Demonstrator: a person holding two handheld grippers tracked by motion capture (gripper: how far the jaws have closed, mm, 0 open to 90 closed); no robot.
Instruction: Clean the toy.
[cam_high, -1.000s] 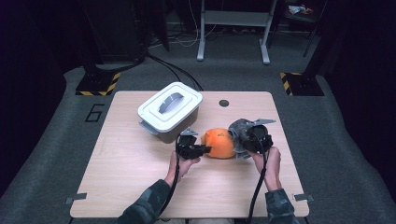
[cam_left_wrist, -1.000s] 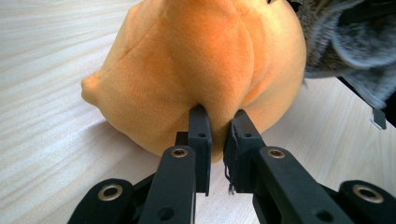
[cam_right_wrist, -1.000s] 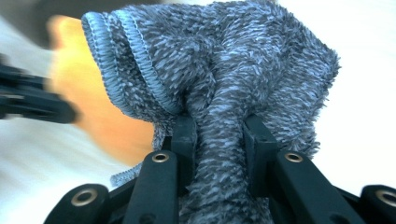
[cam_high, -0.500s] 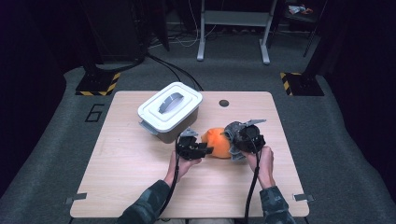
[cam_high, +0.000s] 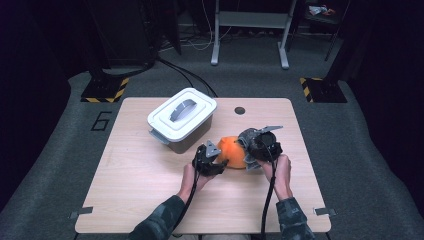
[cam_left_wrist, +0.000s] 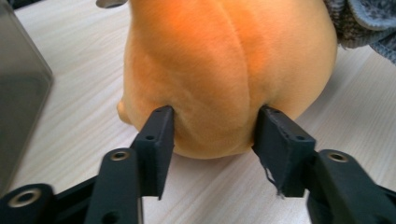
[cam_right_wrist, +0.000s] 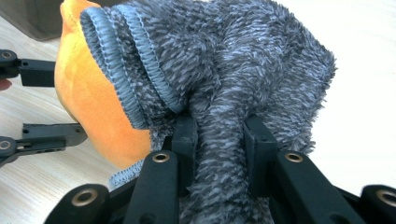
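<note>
While our right gripper stays clamped on the grey fuzzy cloth, our left gripper, just opening, brackets the orange plush, pads touching.

The plush toy is bright orange, and the fuzzy cloth over its right side is mottled grey with a plain blue-grey hem. The table is pale wood grain; the lidded box far left has a white lid over smoky grey walls, and both tools have black jaws.
</note>
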